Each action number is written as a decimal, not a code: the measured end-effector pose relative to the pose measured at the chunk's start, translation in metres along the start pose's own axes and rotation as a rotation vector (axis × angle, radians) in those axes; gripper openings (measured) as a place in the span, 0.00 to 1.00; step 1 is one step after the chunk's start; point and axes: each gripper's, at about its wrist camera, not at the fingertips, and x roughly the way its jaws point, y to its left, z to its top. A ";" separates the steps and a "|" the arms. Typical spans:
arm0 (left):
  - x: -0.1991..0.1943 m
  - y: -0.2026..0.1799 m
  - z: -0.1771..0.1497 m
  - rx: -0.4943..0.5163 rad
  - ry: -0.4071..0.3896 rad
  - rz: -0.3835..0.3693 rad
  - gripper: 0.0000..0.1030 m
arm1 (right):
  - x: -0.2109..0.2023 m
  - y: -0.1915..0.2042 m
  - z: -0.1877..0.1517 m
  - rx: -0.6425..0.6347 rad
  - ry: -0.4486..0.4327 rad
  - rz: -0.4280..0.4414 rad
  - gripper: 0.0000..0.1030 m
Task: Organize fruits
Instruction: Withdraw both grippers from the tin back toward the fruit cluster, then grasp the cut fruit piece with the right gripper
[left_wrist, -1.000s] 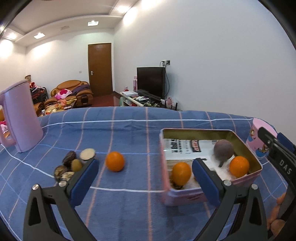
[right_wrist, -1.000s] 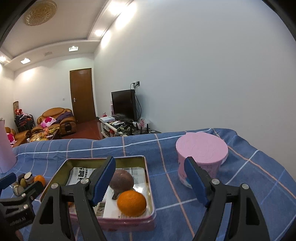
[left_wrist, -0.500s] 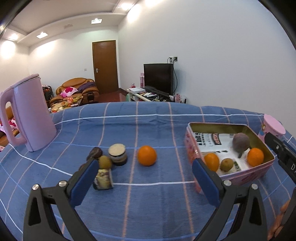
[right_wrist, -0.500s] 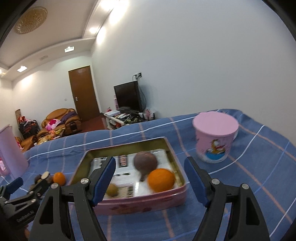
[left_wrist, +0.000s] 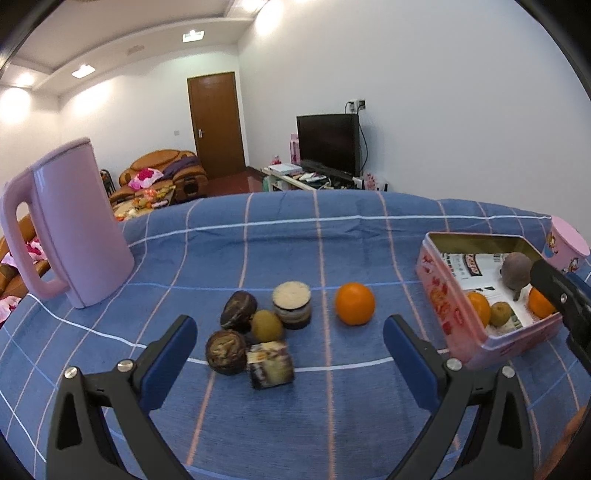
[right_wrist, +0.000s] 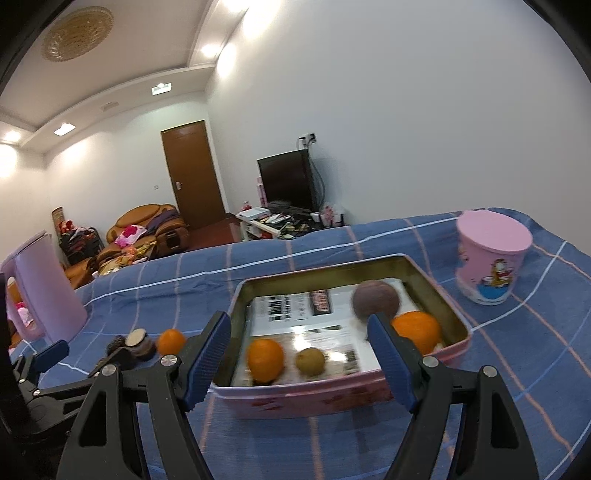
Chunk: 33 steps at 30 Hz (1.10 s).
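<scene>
A pink tin box (left_wrist: 448, 325) (right_wrist: 314, 400) lined with newspaper holds two oranges (right_wrist: 265, 359) (right_wrist: 417, 330), a small green-brown fruit (right_wrist: 310, 362) and a dark purple fruit (right_wrist: 375, 300). A loose orange (left_wrist: 354, 303) (right_wrist: 170, 340) lies on the blue checked cloth left of the box. Beside it is a cluster of a yellow-green fruit (left_wrist: 266, 325) and several brown cakes (left_wrist: 291, 303). My left gripper (left_wrist: 290, 362) is open and empty, above the cloth in front of the cluster. My right gripper (right_wrist: 299, 360) is open and empty, in front of the box.
A tall pink kettle (left_wrist: 70, 230) (right_wrist: 40, 288) stands at the left of the table. A pink lidded cup (right_wrist: 491, 260) (left_wrist: 567, 247) stands right of the box. The table's far edge drops off to a living room with sofa and TV.
Both grippers have pulled back and swung left. The left view now centres on the cake cluster and loose orange; the box has shifted right. Both stay open.
</scene>
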 end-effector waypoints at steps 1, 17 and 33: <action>0.002 0.005 0.000 0.001 0.010 -0.002 1.00 | 0.000 0.004 -0.001 -0.003 0.001 0.005 0.76; 0.036 0.117 0.003 -0.221 0.133 0.232 1.00 | 0.023 0.080 -0.010 -0.110 0.087 0.120 0.75; 0.045 0.145 0.004 -0.231 0.167 0.314 1.00 | 0.081 0.177 -0.040 -0.275 0.413 0.336 0.61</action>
